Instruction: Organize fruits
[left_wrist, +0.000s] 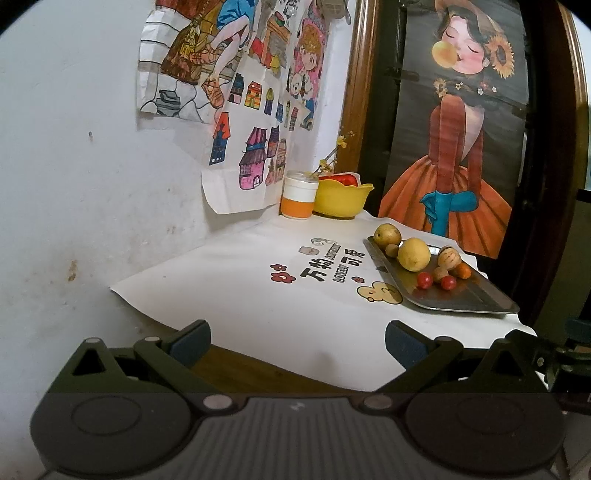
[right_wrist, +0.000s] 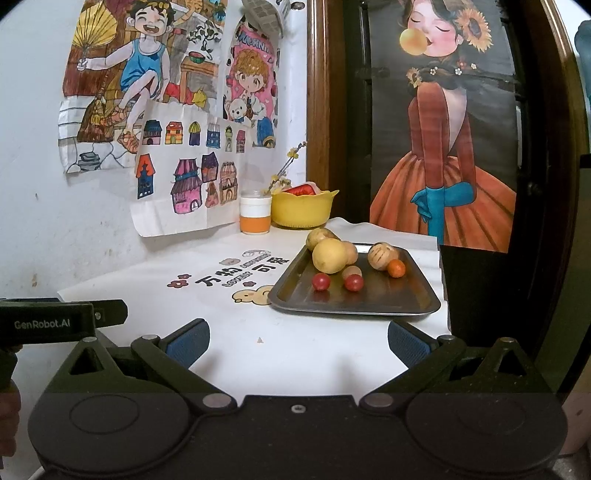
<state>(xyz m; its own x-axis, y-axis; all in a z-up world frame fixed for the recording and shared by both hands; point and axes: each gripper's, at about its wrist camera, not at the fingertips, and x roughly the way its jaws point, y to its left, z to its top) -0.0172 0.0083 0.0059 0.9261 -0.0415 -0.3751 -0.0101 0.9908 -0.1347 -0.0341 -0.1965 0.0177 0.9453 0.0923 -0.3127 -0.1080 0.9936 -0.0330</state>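
Observation:
A metal tray (right_wrist: 388, 301) (left_wrist: 476, 299) lies on the white printed cloth and holds several fruits: a big yellow pear (right_wrist: 330, 255) (left_wrist: 414, 254), two red cherry tomatoes (right_wrist: 321, 282) (right_wrist: 354, 283), a small orange one (right_wrist: 396, 268), and brownish fruits (right_wrist: 380, 255). A yellow bowl (right_wrist: 301, 210) (left_wrist: 341, 199) with something red inside stands at the back corner. My left gripper (left_wrist: 297, 341) is open over the cloth's near left edge, well short of the tray. My right gripper (right_wrist: 298, 341) is open and empty, just in front of the tray.
A white and orange cup (right_wrist: 255, 214) with a yellow flower sprig stands beside the bowl. Drawings hang on the white wall (left_wrist: 74, 166) to the left. A framed painting (right_wrist: 443, 129) stands behind the table, with a dark box (right_wrist: 480, 288) at the right.

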